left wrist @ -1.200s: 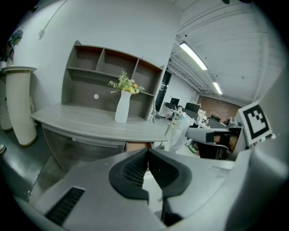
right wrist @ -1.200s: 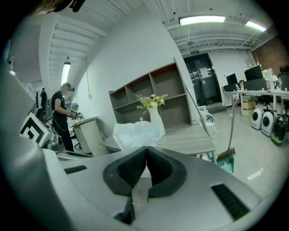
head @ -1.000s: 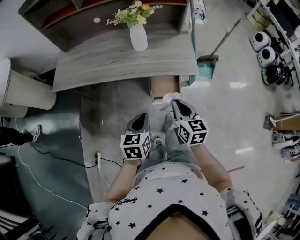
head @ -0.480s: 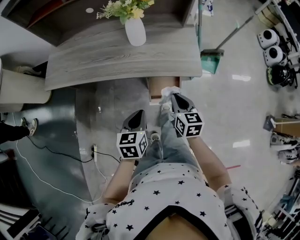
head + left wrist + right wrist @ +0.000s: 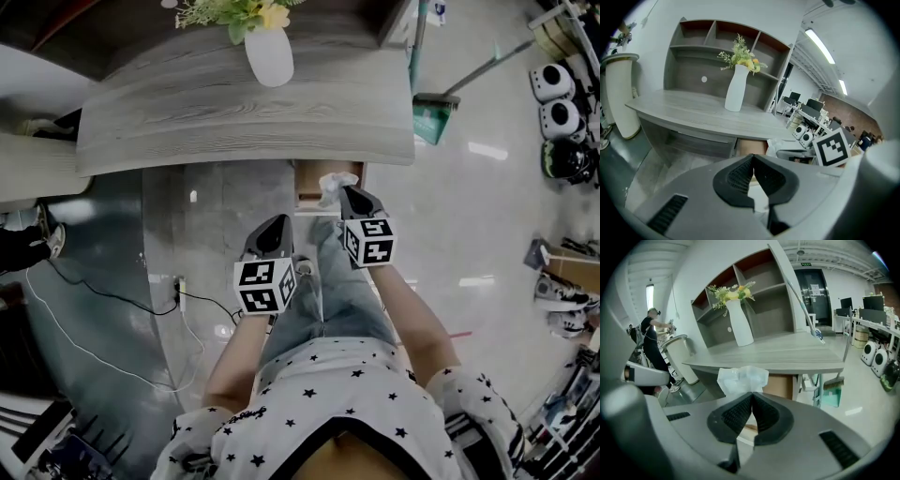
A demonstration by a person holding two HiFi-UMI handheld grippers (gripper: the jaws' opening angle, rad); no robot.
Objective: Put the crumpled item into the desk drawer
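Paper wad (image 5: 742, 379), white and loosely crumpled, sticks up from the tips of the right gripper (image 5: 751, 395), whose ribbed black jaws are pinched together on its lower edge. A hold that low leaves most of the wad free to fall away once the jaws part. The wad is carried at the front of the open desk drawer (image 5: 317, 176), brown inside, which stands out from under the grey wood-grain desk top (image 5: 244, 112). From the head view it is hard to say whether the wad is already over the opening or just short of the drawer's front edge. The left gripper (image 5: 276, 227) hangs further from the desk and off to the left, jaws closed on nothing. It is probably kept there to leave the drawer's mouth free for the right one.
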